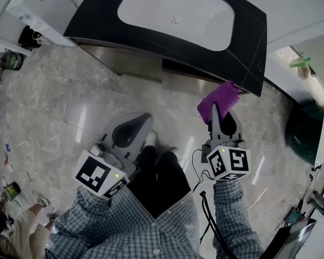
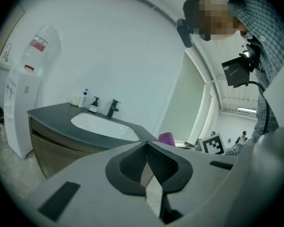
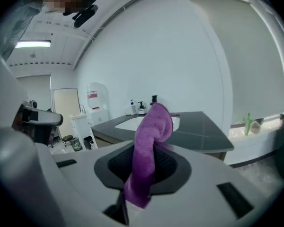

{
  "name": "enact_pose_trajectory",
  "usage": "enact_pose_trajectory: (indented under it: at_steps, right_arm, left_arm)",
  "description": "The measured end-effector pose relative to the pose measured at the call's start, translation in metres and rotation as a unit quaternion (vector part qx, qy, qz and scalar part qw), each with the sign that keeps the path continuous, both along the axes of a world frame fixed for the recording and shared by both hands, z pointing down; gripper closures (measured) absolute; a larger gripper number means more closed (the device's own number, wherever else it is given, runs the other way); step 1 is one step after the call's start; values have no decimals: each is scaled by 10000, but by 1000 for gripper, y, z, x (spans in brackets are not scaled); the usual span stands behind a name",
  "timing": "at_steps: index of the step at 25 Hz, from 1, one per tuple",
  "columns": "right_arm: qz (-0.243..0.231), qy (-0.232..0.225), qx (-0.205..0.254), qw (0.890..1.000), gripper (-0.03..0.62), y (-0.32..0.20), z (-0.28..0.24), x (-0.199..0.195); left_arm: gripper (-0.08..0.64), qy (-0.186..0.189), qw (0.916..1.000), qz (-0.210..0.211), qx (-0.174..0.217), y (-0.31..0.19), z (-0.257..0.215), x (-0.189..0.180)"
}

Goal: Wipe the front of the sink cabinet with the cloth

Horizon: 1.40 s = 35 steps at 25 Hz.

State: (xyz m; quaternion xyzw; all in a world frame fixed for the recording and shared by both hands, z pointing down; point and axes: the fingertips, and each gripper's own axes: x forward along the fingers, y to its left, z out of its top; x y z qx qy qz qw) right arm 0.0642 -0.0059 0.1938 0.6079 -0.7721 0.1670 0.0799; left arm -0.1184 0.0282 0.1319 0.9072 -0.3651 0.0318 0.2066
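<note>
The sink cabinet has a dark top [image 1: 248,42] with a white basin [image 1: 175,12], and its brown front [image 1: 135,63] faces me across the floor. My right gripper [image 1: 222,112] is shut on a purple cloth [image 1: 218,101], held a short way out from the cabinet's right corner without touching it. In the right gripper view the cloth [image 3: 154,126] stands up out of the jaws of the right gripper [image 3: 149,148]. My left gripper [image 1: 143,118] hangs lower left, shut and holding nothing; in its own view the left gripper [image 2: 146,144] has its tips meeting.
A white water dispenser [image 2: 26,93] stands left of the cabinet. Soap bottles [image 2: 85,99] and a black tap [image 2: 112,109] sit behind the basin. A dark green bin [image 1: 305,131] is at the right, with cables near my right arm.
</note>
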Motion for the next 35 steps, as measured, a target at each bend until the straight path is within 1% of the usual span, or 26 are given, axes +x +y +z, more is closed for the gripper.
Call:
enact_pose_trajectory:
  at_steps: [3, 5, 9, 12, 16, 20, 24, 26, 29, 32, 35]
  right_arm:
    - [366, -70, -74, 9993, 511, 38, -15, 31]
    - [538, -118, -121, 9984, 511, 61, -20, 43]
    - [510, -199, -68, 9985, 511, 106, -34, 48]
    - [469, -276, -137, 9984, 511, 148, -42, 51]
    - [429, -711, -237, 9963, 511, 204, -52, 52]
    - [229, -673, -114, 9974, 512, 252, -66, 53]
    - [461, -947, -158, 9943, 512, 298, -71, 66]
    - [463, -1003, -162, 9937, 511, 313, -75, 63]
    - [363, -978, -101, 9945, 512, 323, -85, 51]
    - [424, -985, -50, 9942, 512, 325, -94, 42]
    - [448, -959, -54, 9944, 512, 322, -97, 31]
  left_arm:
    - [549, 103, 9997, 148, -153, 35, -7, 10]
    - [549, 92, 9994, 215, -243, 58, -9, 14]
    - [549, 38, 9996, 106, -240, 94, -16, 18]
    - [549, -10, 9999, -42, -109, 119, -26, 22]
    - [549, -163, 9994, -170, 247, 157, -41, 31]
    - [549, -185, 9990, -122, 386, 198, -51, 48]
    - [549, -216, 9984, -38, 514, 232, -68, 60]
    - [549, -234, 9979, -24, 603, 241, -79, 59]
    - [549, -226, 9975, -3, 674, 248, -92, 54]
    - [549, -236, 9971, 98, 720, 249, -100, 51]
    - [549, -162, 9969, 225, 734, 248, -107, 48]
